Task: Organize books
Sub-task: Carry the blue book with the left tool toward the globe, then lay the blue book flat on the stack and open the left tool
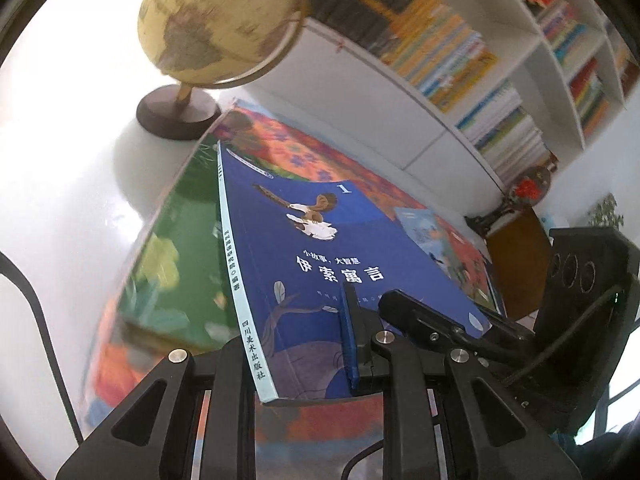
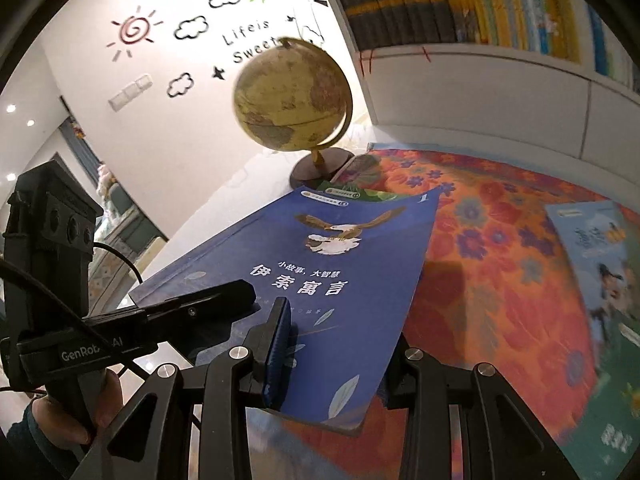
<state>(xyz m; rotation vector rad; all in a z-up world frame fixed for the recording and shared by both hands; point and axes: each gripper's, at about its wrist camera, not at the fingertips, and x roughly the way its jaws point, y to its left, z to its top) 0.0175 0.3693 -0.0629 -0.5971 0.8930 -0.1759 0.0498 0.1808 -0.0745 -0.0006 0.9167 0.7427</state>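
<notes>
**Blue book pinched by both hand-held grippers above floral cloth**

Book w/ blue cover (image 1: 352, 264), white Chinese title and a bird w/ spread wings on front, is held off the surface by two hand-held grippers at once. Left hand-held gripper (image 1: 320, 360) is closed on the book's near edge close to the pale spine; one blue-padded finger (image 1: 352, 344) lies on top of the cover, the other is under the book, hidden. Right hand-held gripper (image 2: 332, 364) is closed on the same near edge further along; its blue-padded finger (image 2: 278, 356) also presses on the cover, opposite finger under the book, not visible. In the right wrist view the left unit's black body shows at lower left, a person's hand (image 2: 102, 400) wrapped round its handle, dark sleeve at the wrist.

Below the book: a counter covered w/ an orange floral cloth (image 2: 500, 280). A green-cover book (image 1: 180, 264) lies on the cloth under and left of the blue one, blurred. A light-blue book (image 2: 600, 264) lies flat on the cloth to the right, well apart from the held one.

Behind: a cream globe (image 2: 292, 96) on a dark round base, near the cloth's far corner. A white bookshelf (image 1: 532, 52) w/ rows of upright books runs along the back. Wall decals (sun, clouds, lettering) show in the right wrist view.
</notes>
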